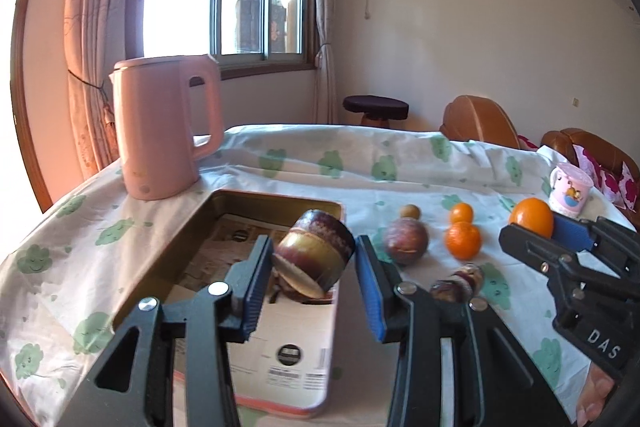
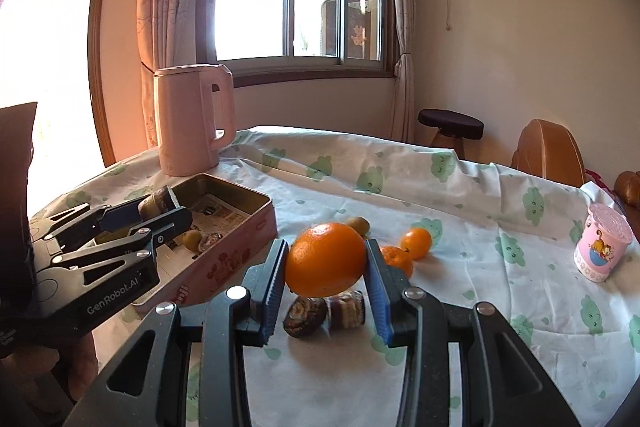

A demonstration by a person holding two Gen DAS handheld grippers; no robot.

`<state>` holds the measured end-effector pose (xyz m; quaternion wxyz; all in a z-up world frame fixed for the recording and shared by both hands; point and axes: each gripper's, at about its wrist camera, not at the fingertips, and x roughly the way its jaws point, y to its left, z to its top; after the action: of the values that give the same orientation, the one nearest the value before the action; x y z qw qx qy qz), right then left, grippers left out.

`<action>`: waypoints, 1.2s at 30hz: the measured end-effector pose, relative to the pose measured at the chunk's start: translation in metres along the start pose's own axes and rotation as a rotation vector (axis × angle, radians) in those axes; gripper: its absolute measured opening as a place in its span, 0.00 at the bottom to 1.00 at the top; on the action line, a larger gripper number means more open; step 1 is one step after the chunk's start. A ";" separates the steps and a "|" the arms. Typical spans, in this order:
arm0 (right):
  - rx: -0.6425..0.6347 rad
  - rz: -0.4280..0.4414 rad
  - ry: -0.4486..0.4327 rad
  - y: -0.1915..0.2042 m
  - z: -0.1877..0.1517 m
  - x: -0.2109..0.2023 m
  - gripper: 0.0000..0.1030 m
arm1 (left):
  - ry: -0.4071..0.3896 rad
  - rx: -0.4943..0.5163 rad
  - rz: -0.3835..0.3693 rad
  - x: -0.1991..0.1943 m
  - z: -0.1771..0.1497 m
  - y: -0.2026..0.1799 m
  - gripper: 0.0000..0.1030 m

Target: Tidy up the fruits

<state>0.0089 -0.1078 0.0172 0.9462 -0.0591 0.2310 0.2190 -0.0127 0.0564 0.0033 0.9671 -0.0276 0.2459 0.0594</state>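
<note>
My left gripper (image 1: 314,265) is over the open pink tin box (image 1: 256,359). A purple sugarcane piece (image 1: 316,253) sits between its blue pads, touching the left one with a small gap at the right. My right gripper (image 2: 326,275) is shut on a large orange (image 2: 326,259) and holds it above the table. Under it lie two dark sugarcane pieces (image 2: 324,311). Two small tangerines (image 2: 416,243) and a small brown fruit (image 2: 358,225) lie beyond. In the left wrist view a round purple fruit (image 1: 405,241) lies right of the box.
A pink kettle (image 1: 164,131) stands behind the box. A pink cartoon cup (image 2: 602,247) stands at the table's right edge. The box (image 2: 224,227) holds a small brown fruit and another piece on printed paper. Chairs and a stool stand beyond the table.
</note>
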 end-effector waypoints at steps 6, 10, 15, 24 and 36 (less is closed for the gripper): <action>-0.031 0.048 0.007 0.023 0.011 0.013 0.39 | 0.013 -0.009 0.044 0.006 0.003 0.027 0.42; -0.043 0.078 0.013 0.035 0.016 0.024 0.39 | 0.024 -0.018 0.073 0.011 0.004 0.041 0.42; -0.055 0.109 0.025 0.049 0.018 0.035 0.39 | 0.048 -0.033 0.090 0.018 0.002 0.056 0.42; -0.073 0.148 0.043 0.069 0.019 0.051 0.39 | 0.074 -0.042 0.118 0.027 -0.001 0.071 0.42; -0.084 0.173 0.065 0.086 0.017 0.065 0.39 | 0.100 -0.055 0.120 0.036 -0.003 0.085 0.42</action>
<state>0.0300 -0.0017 0.0014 0.9124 -0.0858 0.2564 0.3071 0.0057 0.1445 -0.0188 0.9471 -0.0421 0.2936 0.1225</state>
